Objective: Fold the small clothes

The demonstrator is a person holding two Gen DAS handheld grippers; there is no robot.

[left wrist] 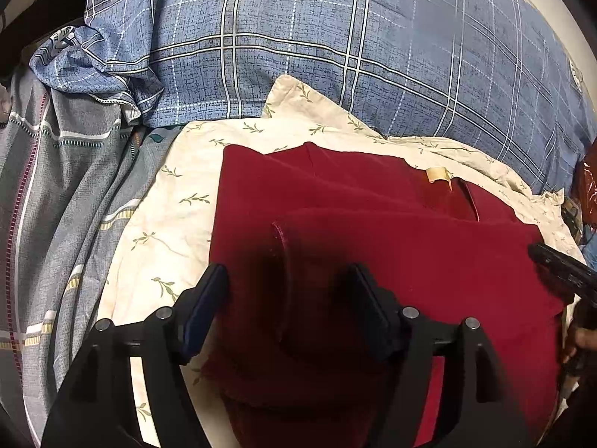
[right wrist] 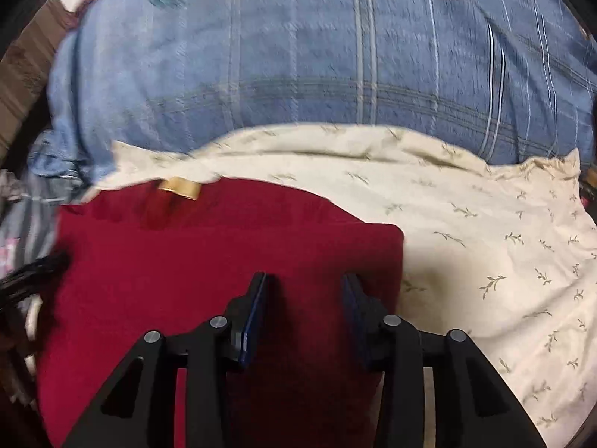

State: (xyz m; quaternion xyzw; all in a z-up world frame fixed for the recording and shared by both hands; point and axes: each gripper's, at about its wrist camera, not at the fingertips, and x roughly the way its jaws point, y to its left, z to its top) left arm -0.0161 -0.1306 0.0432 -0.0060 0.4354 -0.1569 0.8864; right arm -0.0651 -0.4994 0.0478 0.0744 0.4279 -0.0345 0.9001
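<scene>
Black fingers of the left gripper [left wrist: 289,291] stand spread and released above the red garment [left wrist: 373,224], which lies on a cream leaf-print cloth [left wrist: 179,201]; a raised red fold sits between them, shadowed and hard to read. Only this view shows the grey striped bedding [left wrist: 56,171] left of the fingers. The right gripper [right wrist: 306,291] is parted too, gripping nothing, over the garment's blurred right corner. A tan label [right wrist: 179,188] and blue plaid pillow [right wrist: 298,56] lie beyond.

I see a blue plaid pillow [left wrist: 335,56] at the far side, a cream leaf-print cloth [right wrist: 485,254] spread below it, and grey striped bedding [left wrist: 56,186] at left.
</scene>
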